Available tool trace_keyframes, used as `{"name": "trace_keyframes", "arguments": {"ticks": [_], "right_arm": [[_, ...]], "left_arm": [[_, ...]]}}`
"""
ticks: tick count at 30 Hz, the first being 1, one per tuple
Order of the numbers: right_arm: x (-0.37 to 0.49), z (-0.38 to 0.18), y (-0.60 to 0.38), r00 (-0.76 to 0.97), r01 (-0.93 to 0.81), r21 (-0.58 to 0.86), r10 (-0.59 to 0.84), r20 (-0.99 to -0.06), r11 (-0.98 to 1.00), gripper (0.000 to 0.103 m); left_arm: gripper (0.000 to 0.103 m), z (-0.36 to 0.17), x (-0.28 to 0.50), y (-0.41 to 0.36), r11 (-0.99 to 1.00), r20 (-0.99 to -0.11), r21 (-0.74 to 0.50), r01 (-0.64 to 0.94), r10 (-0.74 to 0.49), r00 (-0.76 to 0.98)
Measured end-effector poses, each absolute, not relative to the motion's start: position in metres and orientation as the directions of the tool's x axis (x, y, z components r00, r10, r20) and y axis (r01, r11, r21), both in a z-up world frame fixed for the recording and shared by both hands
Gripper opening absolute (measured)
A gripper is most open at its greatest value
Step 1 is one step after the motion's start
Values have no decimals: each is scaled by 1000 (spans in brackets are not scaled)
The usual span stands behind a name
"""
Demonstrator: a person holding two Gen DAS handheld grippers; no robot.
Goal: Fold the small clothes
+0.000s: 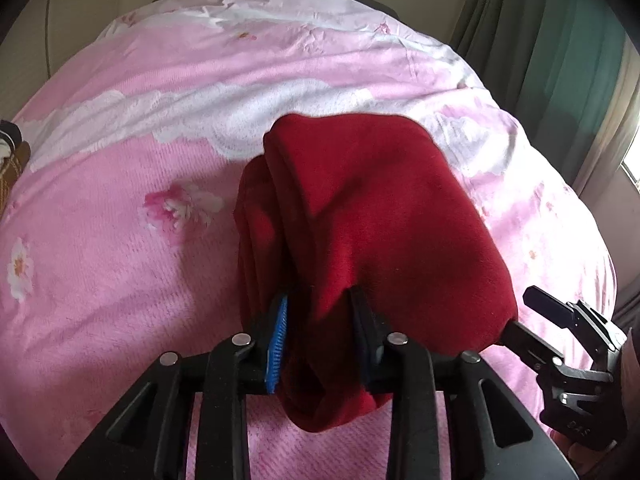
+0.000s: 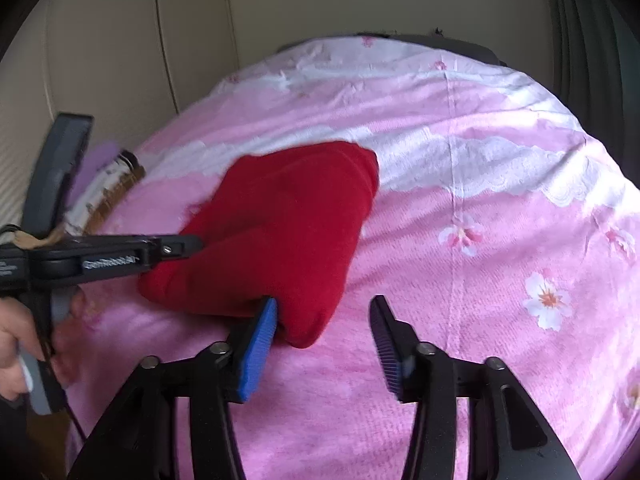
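A dark red garment (image 1: 372, 216), folded into a thick bundle, lies on a bed covered by a pink floral bedspread (image 1: 120, 200) with white lace-patterned bands. In the left wrist view the left gripper (image 1: 320, 312) has a fold of the near edge of the red cloth bunched between its fingers, the blue pad on one side and the dark pad on the other pressing into the fabric, so it grips the garment. The right gripper (image 2: 324, 320) stands with its jaws apart: in the right wrist view its blue pad touches the near corner of the red bundle, while the dark pad is well clear of the cloth, with bare bedspread in the gap. From the left wrist view one of the right gripper's fingers disappears under the right edge of the garment. A hand (image 2: 16, 344) holds the left gripper's handle at the left edge of the right wrist view. Green curtains (image 1: 560, 40) hang beyond the bed. No container shows in either view.
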State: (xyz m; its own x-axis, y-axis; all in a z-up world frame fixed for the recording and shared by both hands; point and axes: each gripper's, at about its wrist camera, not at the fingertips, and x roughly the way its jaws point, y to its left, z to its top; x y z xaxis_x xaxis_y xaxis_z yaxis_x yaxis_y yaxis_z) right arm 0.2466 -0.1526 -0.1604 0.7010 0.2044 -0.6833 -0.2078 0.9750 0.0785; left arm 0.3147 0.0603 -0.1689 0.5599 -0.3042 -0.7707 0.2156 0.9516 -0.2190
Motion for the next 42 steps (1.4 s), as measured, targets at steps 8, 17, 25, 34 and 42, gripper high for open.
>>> {"name": "trace_keyframes", "arguments": {"ticks": [8, 17, 25, 34, 42], "right_arm": [[254, -170, -156, 672, -185, 108, 206, -711, 977, 60], [242, -135, -175, 679, -252, 207, 326, -658, 945, 68], [275, -119, -204, 707, -228, 292, 364, -606, 929, 88], [335, -141, -217, 598, -254, 449, 504, -623, 857, 90], [374, -172, -214, 503, -241, 533, 575, -646, 811, 90]], "left_arm": [[32, -155, 305, 61, 939, -739, -249, 236, -342, 581], [73, -121, 285, 69, 949, -697, -259, 178, -311, 646], [80, -142, 301, 89, 931, -728, -364, -14, -275, 628], [86, -147, 306, 81, 943, -734, -324, -68, -206, 647], [88, -156, 311, 85, 925, -729, -374, -71, -246, 639]]}}
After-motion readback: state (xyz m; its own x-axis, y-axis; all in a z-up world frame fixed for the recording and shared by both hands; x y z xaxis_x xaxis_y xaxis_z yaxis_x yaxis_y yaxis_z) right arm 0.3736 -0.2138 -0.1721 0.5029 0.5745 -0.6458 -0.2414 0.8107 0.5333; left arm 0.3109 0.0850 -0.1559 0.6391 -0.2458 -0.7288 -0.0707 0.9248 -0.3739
